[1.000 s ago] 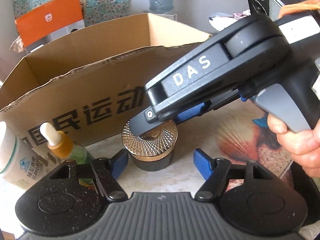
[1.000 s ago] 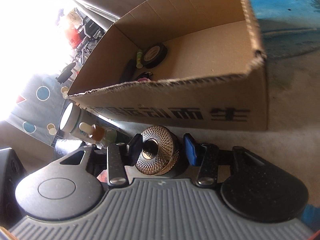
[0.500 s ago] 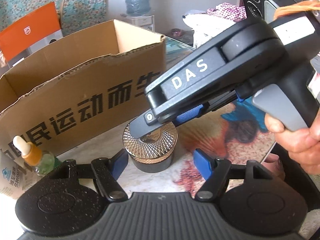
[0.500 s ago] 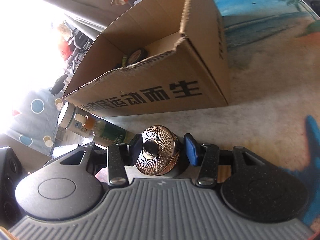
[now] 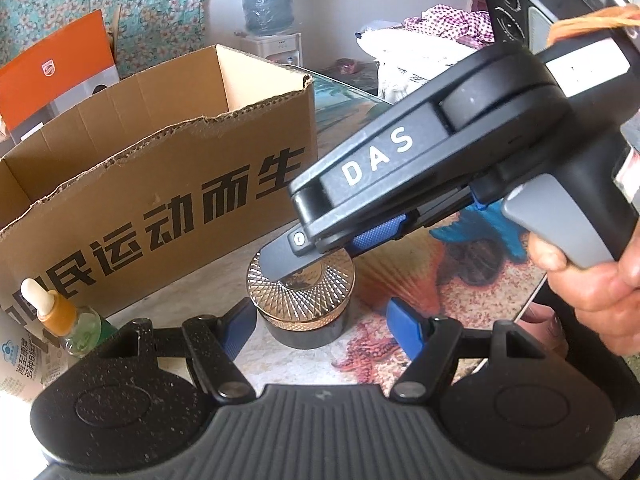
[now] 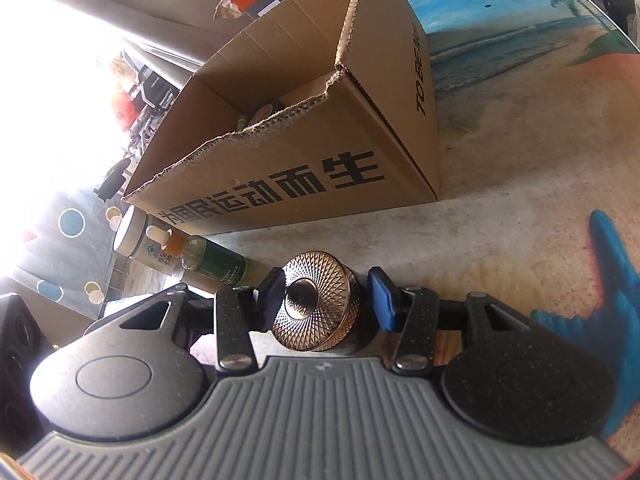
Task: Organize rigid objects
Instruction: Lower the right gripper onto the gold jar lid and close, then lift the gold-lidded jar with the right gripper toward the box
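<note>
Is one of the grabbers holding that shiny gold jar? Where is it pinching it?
The right gripper seems to hold the jar by the sides of its gold lid, though one pad's contact is unclear. The left gripper holds nothing.

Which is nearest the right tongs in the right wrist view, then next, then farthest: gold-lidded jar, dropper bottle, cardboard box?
1. Gold-lidded jar: between the right tongs.
2. Dropper bottle: lying just beyond, to the left.
3. Cardboard box: standing behind both, farthest.
</note>
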`<state>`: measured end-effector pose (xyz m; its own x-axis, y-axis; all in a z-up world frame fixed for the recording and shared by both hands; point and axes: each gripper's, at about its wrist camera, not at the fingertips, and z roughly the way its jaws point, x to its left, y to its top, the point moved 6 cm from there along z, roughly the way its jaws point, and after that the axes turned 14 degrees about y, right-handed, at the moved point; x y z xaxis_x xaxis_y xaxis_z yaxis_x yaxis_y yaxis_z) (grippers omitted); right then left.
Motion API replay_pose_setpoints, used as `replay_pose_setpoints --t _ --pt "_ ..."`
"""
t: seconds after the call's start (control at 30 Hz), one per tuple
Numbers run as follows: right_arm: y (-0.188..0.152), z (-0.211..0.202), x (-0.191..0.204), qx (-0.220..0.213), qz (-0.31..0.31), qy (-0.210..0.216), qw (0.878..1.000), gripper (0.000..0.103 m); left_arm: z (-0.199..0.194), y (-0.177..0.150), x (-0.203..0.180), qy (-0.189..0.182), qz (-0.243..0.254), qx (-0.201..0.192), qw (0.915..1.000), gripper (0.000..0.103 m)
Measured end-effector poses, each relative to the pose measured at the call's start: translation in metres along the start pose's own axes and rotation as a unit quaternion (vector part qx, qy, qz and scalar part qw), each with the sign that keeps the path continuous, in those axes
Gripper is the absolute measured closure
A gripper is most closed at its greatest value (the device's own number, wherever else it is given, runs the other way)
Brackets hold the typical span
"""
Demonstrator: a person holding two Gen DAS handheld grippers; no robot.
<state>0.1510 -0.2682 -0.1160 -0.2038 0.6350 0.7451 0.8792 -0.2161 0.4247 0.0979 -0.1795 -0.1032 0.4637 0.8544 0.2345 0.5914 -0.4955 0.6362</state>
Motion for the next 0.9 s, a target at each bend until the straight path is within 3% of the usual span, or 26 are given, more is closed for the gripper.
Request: replay_pose_setpoints --t 0.9 --pt "-0.0003 -0.0084 -0.0070 -0.015 0.024 0.008 1.000 0.057 0.0068 0.0039 0.0054 0.014 0.012 -0.009 0.9998 0.030"
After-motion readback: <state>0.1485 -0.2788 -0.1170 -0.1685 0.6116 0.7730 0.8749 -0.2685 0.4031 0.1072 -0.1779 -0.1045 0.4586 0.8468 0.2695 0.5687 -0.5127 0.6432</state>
